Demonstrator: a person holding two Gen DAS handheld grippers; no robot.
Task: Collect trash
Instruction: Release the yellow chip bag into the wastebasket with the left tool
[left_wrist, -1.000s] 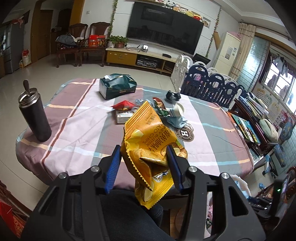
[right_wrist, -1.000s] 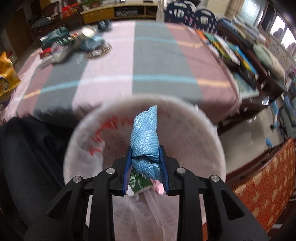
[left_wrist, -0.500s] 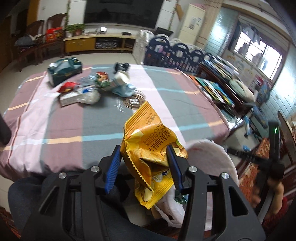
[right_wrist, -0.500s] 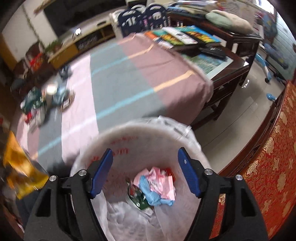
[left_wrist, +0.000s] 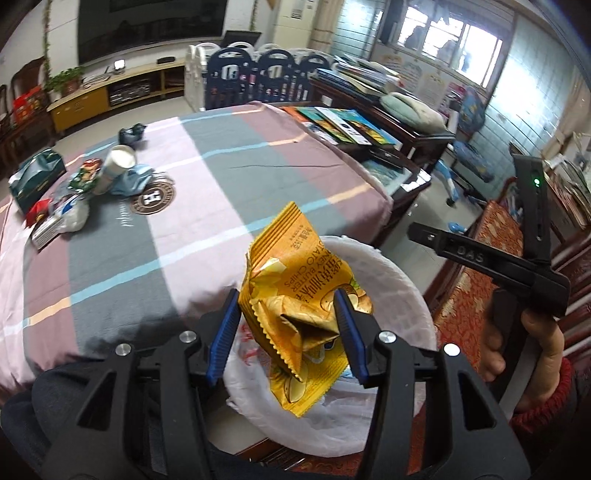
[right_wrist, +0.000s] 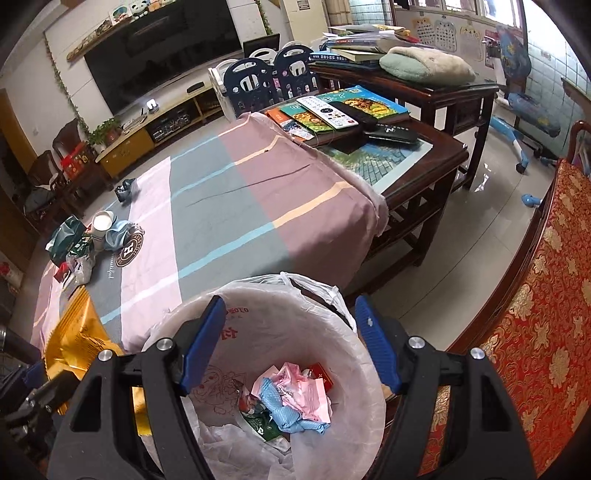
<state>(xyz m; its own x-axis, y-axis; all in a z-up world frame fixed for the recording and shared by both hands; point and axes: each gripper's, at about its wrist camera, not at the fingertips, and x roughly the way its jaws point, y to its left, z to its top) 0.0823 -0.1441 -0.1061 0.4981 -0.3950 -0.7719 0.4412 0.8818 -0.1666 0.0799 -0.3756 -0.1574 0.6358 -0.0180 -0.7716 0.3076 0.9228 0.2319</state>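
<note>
Black gripper frames, blue-padded fingers (right_wrist: 201, 343), silver screws, a red knitted cuff (left_wrist: 539, 413).

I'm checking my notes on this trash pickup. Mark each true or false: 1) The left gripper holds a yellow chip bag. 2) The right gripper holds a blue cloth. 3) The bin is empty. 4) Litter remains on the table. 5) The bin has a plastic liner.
1) True: the left gripper is shut on the chip bag.
2) False: the right gripper is open and empty; its jaws have just been opening. The blue cloth lies in the bin.
3) False: it holds wrappers and the cloth.
4) True: a litter pile lies on the table.
5) True: a white liner.
</note>
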